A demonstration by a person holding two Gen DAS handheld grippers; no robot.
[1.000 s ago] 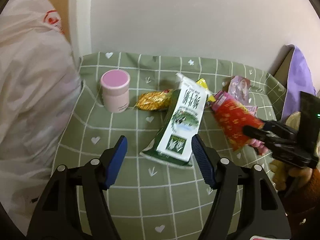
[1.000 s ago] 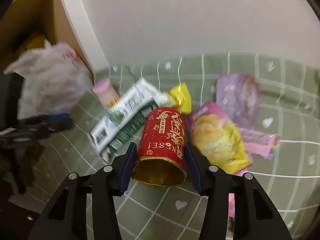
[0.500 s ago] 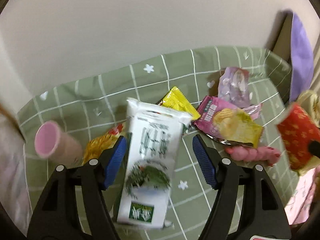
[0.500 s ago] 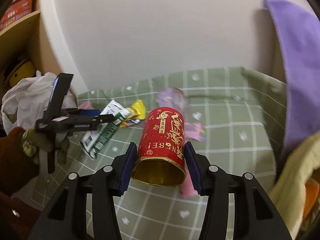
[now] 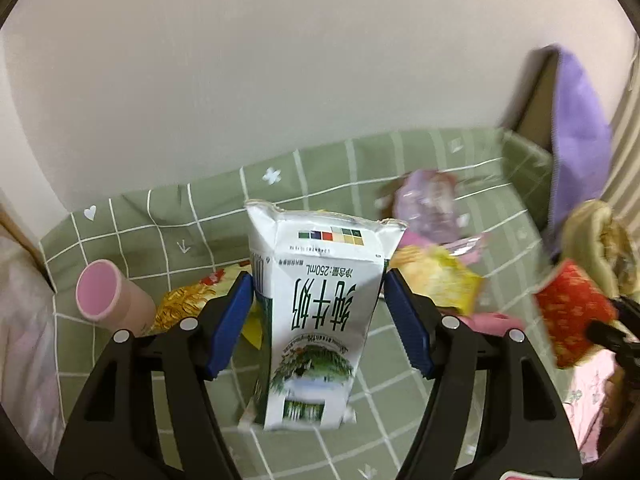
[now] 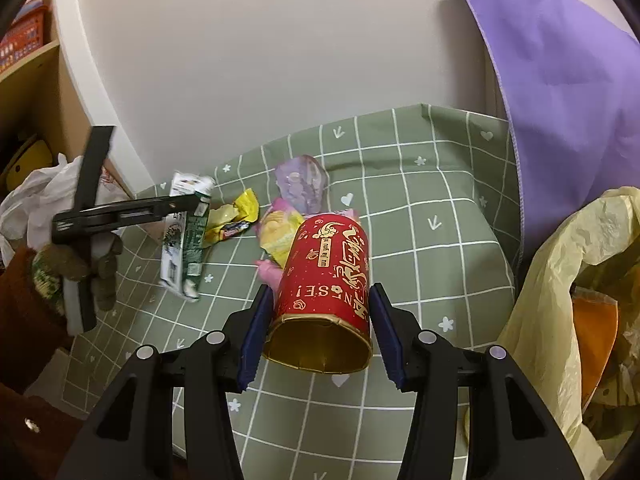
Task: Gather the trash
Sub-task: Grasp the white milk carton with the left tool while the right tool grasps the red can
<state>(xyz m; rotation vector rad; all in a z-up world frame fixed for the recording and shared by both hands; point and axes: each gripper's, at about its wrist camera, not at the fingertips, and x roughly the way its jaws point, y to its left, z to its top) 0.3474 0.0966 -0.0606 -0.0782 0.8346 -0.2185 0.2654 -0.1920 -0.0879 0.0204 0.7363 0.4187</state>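
Above the green checked tablecloth, both grippers are loaded: the left gripper has its blue pads pressed on the sides of a white and green milk carton, held clear of the cloth with its printed face toward the camera, and the right gripper is clamped on a red and gold tube whose open end faces back toward the handle. A yellow trash bag gapes just off the right edge of the cloth, close beside the tube, so the step in hand looks like carrying both pieces to that bag. To do it well, the tube should go first, since it is nearest; it should be brought over the mouth of the bag before the jaws let go, so it cannot roll back onto the cloth. The carton is soft and dented, so the left grip should stay firm and level until it crosses over. Snack wrappers remain near the far middle of the cloth, and a pink cup sits at its left edge beside a white plastic bag.
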